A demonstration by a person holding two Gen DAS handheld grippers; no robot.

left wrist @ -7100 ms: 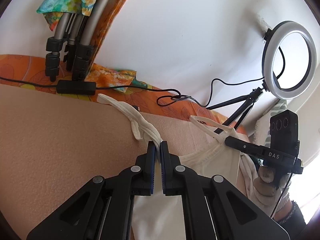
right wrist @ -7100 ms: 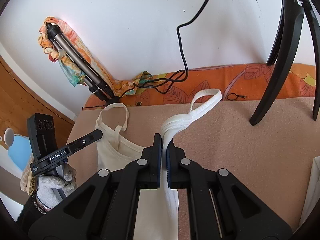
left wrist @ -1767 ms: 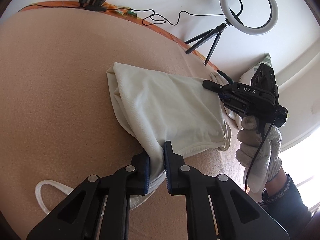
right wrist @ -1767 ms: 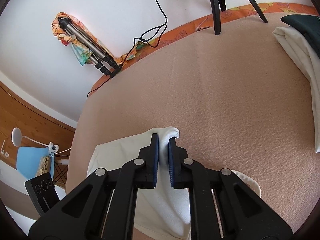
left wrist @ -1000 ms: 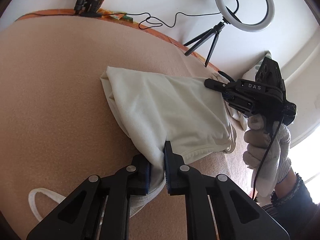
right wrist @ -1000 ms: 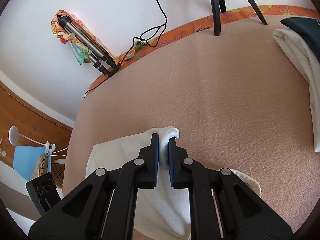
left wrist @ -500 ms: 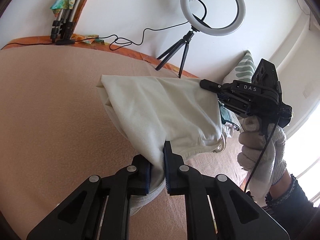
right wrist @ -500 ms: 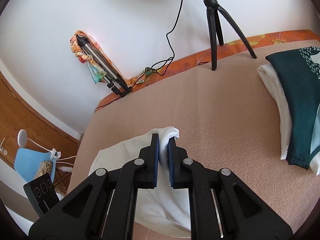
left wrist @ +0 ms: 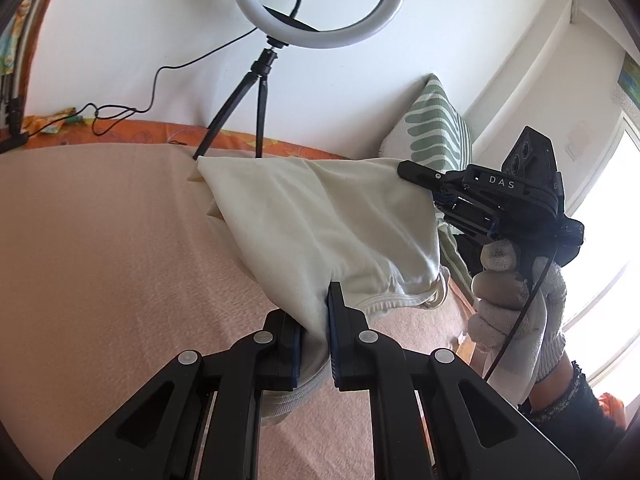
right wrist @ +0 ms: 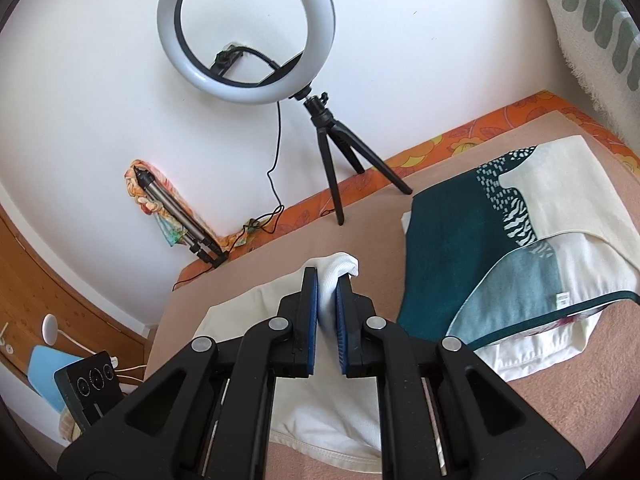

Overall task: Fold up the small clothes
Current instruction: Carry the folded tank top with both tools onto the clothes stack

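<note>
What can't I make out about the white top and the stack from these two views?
- White top: lower hem, left wrist view, hidden behind left gripper.
- Its straps: right wrist view, hidden behind right gripper.
- Folded stack: count of garments unclear, covered by the teal one.

folded cream top (left wrist: 320, 216) lifted off the blanket (left wrist: 100, 260), carried toward clothes stack (right wrist: 500, 240)

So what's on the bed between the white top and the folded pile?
Nothing: in the right wrist view only bare pink blanket shows between the white top, pinched in the right gripper, and the pile.
</note>
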